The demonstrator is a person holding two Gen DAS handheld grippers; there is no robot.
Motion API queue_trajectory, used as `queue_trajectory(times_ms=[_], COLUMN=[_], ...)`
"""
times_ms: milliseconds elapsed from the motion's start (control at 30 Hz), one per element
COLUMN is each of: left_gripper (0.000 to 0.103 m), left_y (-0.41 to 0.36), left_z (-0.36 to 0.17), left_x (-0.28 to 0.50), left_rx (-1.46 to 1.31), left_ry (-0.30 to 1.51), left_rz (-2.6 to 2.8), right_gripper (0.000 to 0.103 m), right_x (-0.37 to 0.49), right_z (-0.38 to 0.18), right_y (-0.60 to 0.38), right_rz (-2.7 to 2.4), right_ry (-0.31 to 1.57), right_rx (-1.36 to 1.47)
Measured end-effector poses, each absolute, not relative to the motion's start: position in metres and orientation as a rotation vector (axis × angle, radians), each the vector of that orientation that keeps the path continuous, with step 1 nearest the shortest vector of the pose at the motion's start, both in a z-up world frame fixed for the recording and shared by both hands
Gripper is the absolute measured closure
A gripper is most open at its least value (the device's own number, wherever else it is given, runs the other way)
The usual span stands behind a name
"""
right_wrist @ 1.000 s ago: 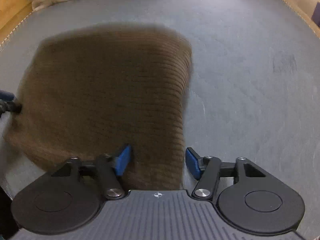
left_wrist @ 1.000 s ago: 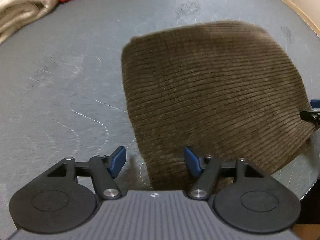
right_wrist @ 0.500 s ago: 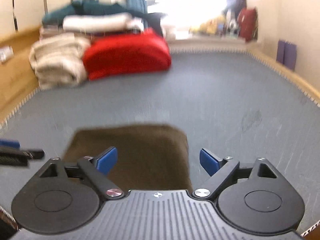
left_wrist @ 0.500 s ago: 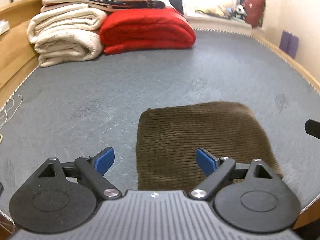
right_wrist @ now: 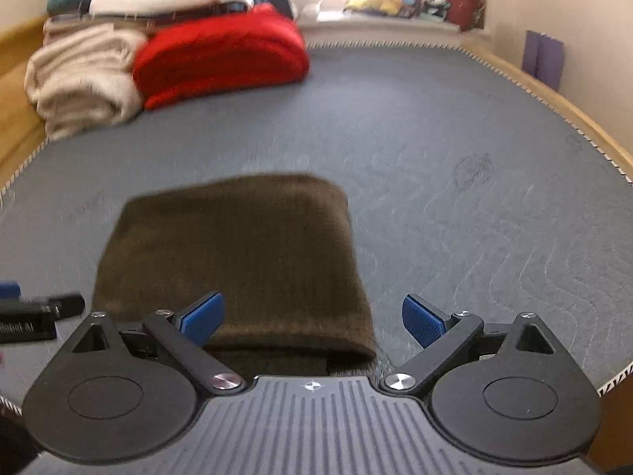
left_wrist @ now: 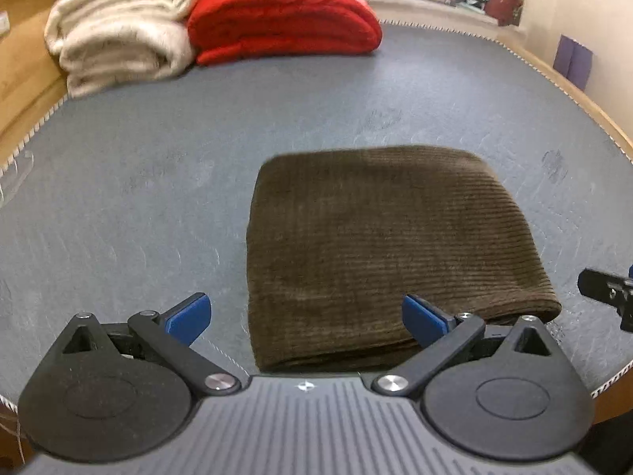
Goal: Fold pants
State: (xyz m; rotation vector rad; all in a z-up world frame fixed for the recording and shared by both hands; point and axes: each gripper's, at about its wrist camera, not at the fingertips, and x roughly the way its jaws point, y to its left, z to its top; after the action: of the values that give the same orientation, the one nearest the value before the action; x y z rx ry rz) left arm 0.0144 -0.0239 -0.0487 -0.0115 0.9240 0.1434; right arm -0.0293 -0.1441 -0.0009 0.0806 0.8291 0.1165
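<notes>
Brown folded pants, near edge partly hidden; both grippers' jaws wide, empty.

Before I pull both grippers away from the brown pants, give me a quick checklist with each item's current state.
1. Left gripper open, fingers gripping nothing: ok.
2. Right gripper open, gripping nothing: ok.
3. Brown pants folded into a compact rectangle, flat on the grey mattress: ok.
4. Near edge layers lined up: cannot tell, partly hidden behind the grippers.
5. Pants apart from the red blanket and cream blanket: ok.
</notes>
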Motion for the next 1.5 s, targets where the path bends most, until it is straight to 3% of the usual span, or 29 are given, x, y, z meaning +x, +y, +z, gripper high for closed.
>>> queue_trajectory(times_ms=[1500], left_gripper=[0.000], left_y=[-0.023], left_z=[-0.064], left_x=[0.018], left_rx=[-0.057], left_ry=[0.986], left_rz=[0.115], right_gripper=[0.006], right_x=[-0.022], right_z=[-0.009], right_y=[-0.134], right_rz=[0.184], right_ry=[0.892], right_rx=[0.065])
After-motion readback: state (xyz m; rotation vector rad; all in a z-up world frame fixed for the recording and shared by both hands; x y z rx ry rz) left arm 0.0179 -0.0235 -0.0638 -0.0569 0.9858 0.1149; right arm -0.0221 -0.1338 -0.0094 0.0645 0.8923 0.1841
